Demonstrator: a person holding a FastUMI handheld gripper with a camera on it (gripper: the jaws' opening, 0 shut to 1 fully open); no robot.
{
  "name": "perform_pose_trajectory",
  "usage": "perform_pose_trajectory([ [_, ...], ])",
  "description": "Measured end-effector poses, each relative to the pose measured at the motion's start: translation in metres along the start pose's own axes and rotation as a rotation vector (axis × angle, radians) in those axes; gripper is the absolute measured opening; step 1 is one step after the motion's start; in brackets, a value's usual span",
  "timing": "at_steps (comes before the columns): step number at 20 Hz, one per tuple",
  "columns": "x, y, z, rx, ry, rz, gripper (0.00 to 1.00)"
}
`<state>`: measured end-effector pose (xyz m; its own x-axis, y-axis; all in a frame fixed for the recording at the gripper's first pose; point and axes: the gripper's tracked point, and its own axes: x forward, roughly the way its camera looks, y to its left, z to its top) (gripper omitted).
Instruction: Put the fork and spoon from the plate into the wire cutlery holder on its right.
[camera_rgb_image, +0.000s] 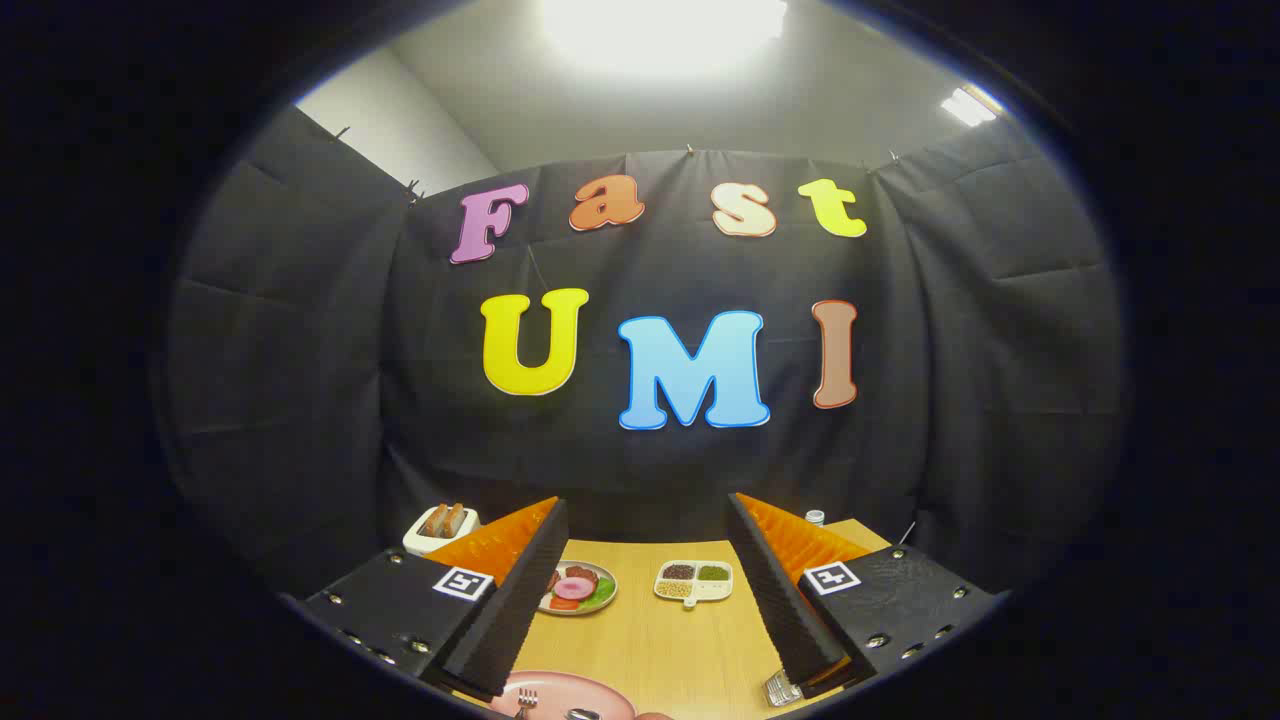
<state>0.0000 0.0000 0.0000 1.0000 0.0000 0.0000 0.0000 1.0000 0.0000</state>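
Fingers (640, 600) stood apart, empty. Fork (526, 702) on plate (560, 688) looked thin, stiff, slippery; probably best pinched mid-handle.

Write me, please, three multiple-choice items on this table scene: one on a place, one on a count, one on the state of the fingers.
1. The pink plate with the fork lies:
A. between the fingers, near their base
B. beside the toaster
C. on the divided dish

2. The divided dish has how many filled sections?
A. one
B. three
C. six

3. The gripper fingers are:
A. shut on the fork
B. shut on a spoon
C. spread open, holding nothing

Answers: 1 A, the plate sits low between them; 2 B, three fillings show; 3 C, bare table lies between them.
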Motion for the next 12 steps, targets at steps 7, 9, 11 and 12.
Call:
perform_pose_trajectory([
  [7,-0.0027,0.0041,-0.0055,0.011,0.031,0.008,0.97],
  [9,-0.0054,0.0064,-0.0074,0.011,0.038,0.015,0.97],
  [11,-0.0069,0.0081,-0.0077,0.005,0.041,0.021,0.97],
  [12,-0.0079,0.0094,-0.0094,0.002,0.044,0.025,0.97],
])
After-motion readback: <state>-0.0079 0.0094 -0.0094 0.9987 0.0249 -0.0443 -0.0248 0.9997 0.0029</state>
